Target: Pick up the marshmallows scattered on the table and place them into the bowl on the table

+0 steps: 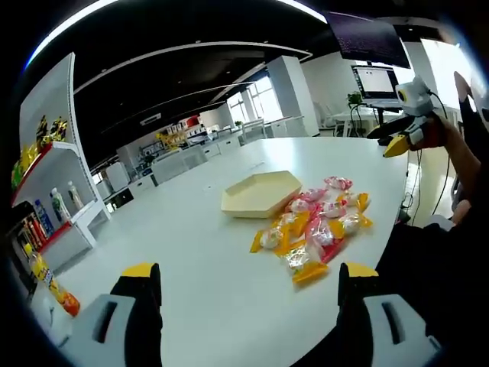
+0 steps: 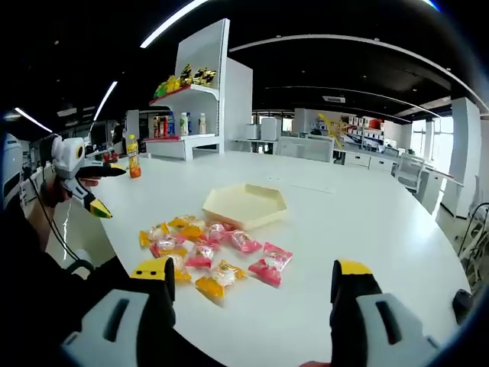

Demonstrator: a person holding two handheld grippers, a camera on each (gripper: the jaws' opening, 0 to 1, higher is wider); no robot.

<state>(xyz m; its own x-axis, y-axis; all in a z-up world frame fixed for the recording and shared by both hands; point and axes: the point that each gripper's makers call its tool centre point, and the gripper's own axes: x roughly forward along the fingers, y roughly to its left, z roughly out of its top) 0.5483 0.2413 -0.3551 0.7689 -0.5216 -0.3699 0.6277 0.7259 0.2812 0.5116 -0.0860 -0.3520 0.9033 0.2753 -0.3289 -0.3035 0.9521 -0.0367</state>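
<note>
Bright ceiling strip lights (image 2: 172,23) and windows (image 1: 260,95); fisheye bending at edges, slightly soft.

We see a white shelf unit (image 2: 200,92) standing beyond the table's far side, with yellow packets (image 2: 183,79) on its top shelf and bottles (image 2: 177,125) on the one below. An orange bottle (image 2: 133,157) stands on the table near it. In the left gripper view we find monitors (image 1: 376,79) on a desk past the table edge, and white desks (image 1: 183,157) farther back by the windows (image 1: 260,99).
</note>
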